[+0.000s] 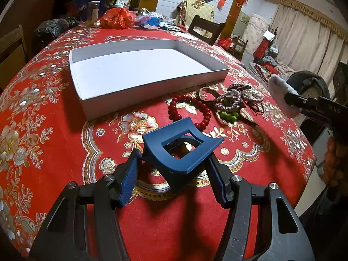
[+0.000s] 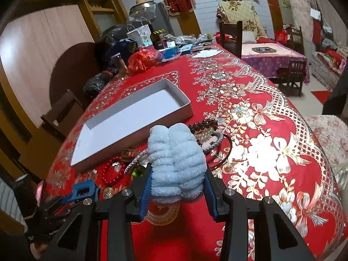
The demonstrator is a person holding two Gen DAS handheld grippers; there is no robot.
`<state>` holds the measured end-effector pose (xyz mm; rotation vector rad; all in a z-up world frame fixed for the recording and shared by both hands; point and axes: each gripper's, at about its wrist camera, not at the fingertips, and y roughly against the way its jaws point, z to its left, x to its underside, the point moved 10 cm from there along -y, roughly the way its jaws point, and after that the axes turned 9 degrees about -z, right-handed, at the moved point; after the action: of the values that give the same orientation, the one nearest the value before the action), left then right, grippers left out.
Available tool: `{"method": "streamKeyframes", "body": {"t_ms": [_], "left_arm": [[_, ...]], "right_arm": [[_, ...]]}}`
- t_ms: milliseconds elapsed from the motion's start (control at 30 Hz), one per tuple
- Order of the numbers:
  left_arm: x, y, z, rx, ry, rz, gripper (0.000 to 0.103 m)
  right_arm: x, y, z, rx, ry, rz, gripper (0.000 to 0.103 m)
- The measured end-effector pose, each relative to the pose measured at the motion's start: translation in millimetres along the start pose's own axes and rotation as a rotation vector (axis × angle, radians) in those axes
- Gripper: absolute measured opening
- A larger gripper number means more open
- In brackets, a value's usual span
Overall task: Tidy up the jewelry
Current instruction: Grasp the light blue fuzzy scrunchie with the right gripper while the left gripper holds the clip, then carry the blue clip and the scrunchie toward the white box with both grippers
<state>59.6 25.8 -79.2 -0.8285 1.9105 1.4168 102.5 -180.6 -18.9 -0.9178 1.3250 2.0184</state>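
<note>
Both grips hold — my left hand-held gripper clamps a blue hair claw, my right hand-held gripper a fluffy pale-blue scrunchie. That scrunchie hides part of the bracelet pile; the white box sits bare.

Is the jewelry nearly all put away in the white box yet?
Not yet. The white box looks empty. The left gripper holds a blue hair claw, and the right gripper holds a fluffy blue scrunchie. The red bead bracelet and the braided bands lie on the tablecloth.

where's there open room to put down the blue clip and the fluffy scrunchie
The white box is bare inside. Tablecloth left of the red bead bracelet is free too. Crowded: the bracelet pile beside the box's near right corner, and the table's far end.
</note>
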Motion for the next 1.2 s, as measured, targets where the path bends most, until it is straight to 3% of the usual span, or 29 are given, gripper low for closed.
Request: {"method": "streamKeyframes", "body": {"t_ms": [167,333,900,1200], "left_arm": [[0.4,0.4,1.7,-0.013,0.0,-0.004,0.059],[0.3,0.4,2.3,-0.012,0.006,-0.009,0.059],[0.6,-4.1,-0.7,-0.058,-0.038,0.001,0.059],[0.5,-6.1,0.5,-0.068,-0.036,-0.001,0.059]], "right_arm": [[27.9,-7.1,14.5,0.088,0.016,0.079,0.041],[40.1,-6.3,31.9,0.106,0.09,0.097,0.041],[21.8,-2.5,33.9,0.151,0.097,0.064,0.041],[10.4,-15.1,42.5,0.082,0.064,0.044,0.041]]}}
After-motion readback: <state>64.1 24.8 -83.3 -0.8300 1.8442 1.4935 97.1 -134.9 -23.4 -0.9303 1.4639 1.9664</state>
